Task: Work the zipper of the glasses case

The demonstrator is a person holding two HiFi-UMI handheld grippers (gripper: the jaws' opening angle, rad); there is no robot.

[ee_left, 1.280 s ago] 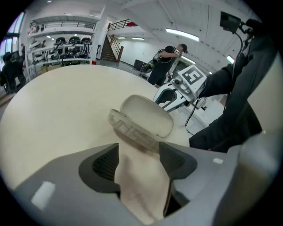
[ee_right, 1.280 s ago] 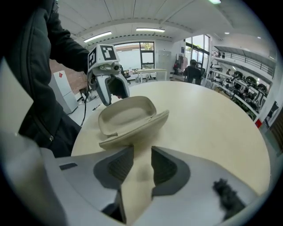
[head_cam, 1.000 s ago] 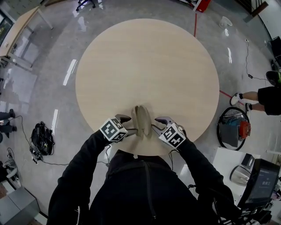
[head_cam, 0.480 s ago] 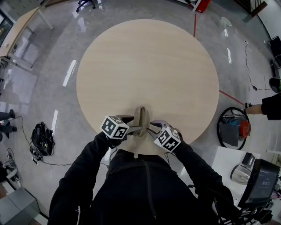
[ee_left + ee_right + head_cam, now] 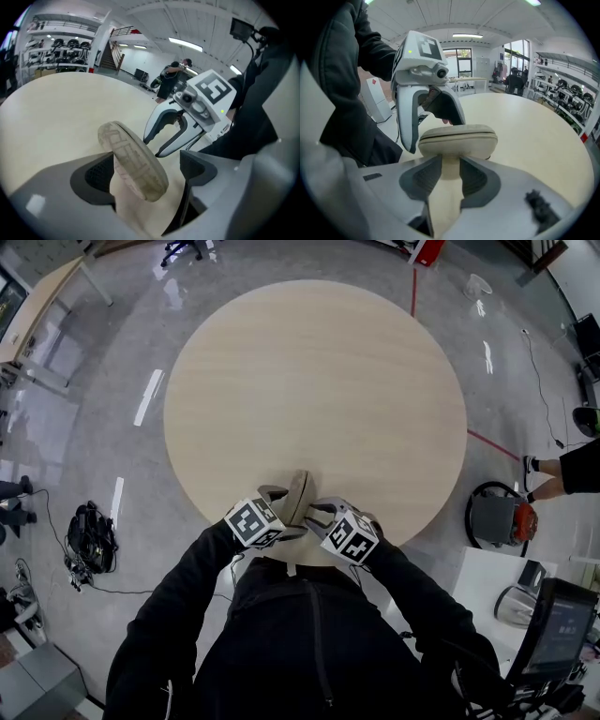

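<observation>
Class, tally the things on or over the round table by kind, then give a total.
Glasses case: 1
Grippers: 2 (left gripper, jaws opening, case between them; right gripper, shut on the case)
Round table: 1
Total: 4

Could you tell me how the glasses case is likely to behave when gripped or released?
The glasses case is probably stiff: its rounded shell shows no dent between the opening jaws of the left gripper. Tilted up on edge, it may tip if released. Its textured fabric looks grippy.
</observation>
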